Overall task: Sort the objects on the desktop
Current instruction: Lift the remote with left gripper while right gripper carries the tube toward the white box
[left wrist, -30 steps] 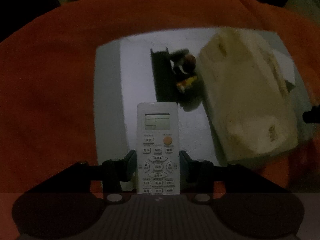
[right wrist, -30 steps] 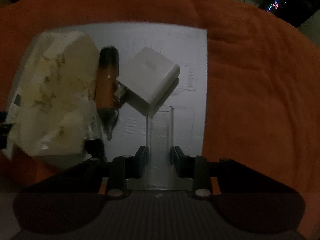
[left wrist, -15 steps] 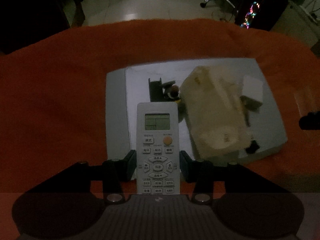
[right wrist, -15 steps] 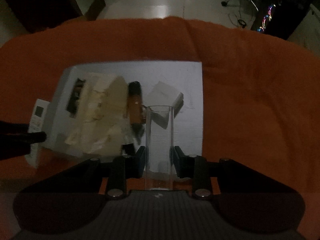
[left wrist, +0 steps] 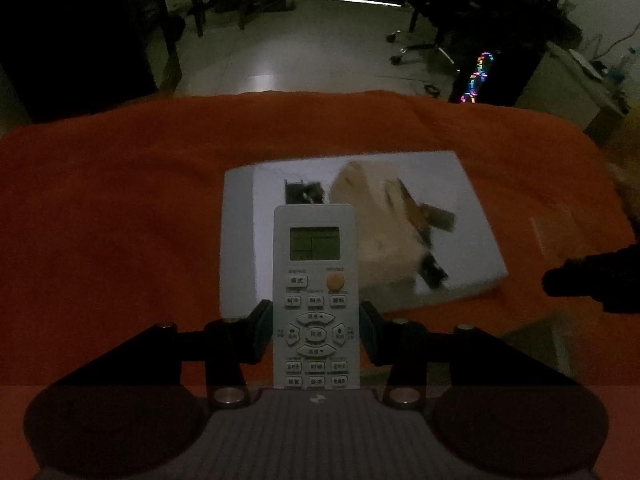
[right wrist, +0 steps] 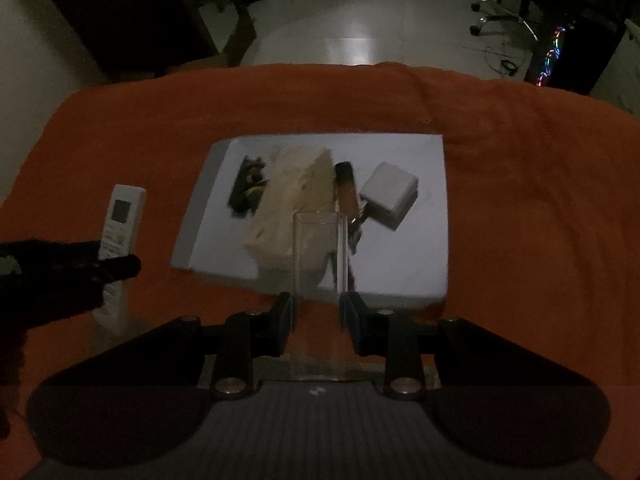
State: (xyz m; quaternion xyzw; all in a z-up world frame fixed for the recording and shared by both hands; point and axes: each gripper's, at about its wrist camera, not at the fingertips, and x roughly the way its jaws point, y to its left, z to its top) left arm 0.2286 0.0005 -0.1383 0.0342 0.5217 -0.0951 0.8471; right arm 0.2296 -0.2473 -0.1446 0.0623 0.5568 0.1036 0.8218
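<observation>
My left gripper (left wrist: pixel 316 312) is shut on a white remote control (left wrist: pixel 315 300) and holds it above the orange cloth, in front of the white board (left wrist: pixel 476 216). The remote (right wrist: pixel 122 220) and the left gripper's dark fingers (right wrist: pixel 116 268) also show at the left of the right wrist view. My right gripper (right wrist: pixel 316 308) is shut on a clear glass tumbler (right wrist: pixel 318 292), held above the near edge of the white board (right wrist: pixel 424 256). On the board lie a cream tissue pack (right wrist: pixel 292 200), an orange-brown tube (right wrist: pixel 346 192), a white charger block (right wrist: pixel 388 192) and a dark small item (right wrist: pixel 248 184).
An orange cloth (right wrist: pixel 520 200) covers the table. Beyond its far edge is a dim room floor (left wrist: pixel 304 52) with an office chair base (left wrist: pixel 424 46) and a computer with coloured lights (left wrist: pixel 478 76). My right gripper's dark finger (left wrist: pixel 592 280) shows at the right edge of the left wrist view.
Both grippers have pulled back and up from the board with the remote and the glass still held; the board and its objects look smaller and farther, and the room behind has come into view.
</observation>
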